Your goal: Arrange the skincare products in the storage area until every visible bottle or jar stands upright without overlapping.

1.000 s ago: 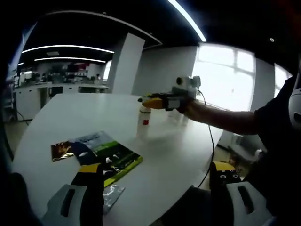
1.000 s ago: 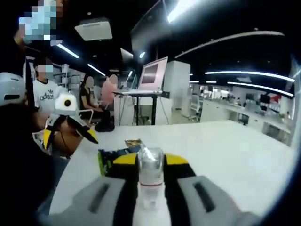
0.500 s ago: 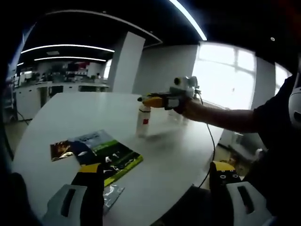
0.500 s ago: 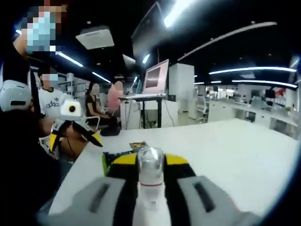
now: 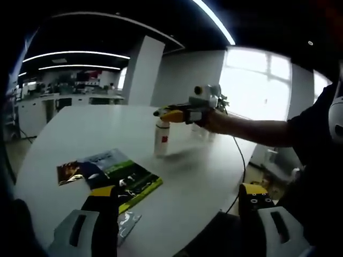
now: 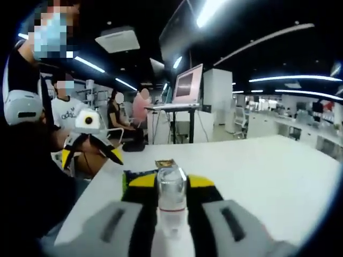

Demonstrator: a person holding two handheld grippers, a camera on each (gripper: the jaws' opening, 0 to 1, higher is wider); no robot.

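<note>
Toward the far edge of the white table, the right gripper is closing on the neck of a small white bottle that is standing upright on the tabletop, a red mark showing on its side. Seen along the right gripper's own jaws, the bottle's clear cap is sitting squarely between the two yellow-tipped jaws, which are pressing against it on both sides. The left gripper is hanging above the table's near edge with its jaws spread wide apart and nothing between them; from the opposite side the same gripper is appearing with its yellow tips splayed. A green-and-blue magazine is lying flat near that near edge, well apart from the bottle, with a small dark packet just beside its corner and a clear wrapper at the table's rim. A person's sleeve is bordering the table's side, and other people are sitting beyond the table by a stand carrying a monitor.
</note>
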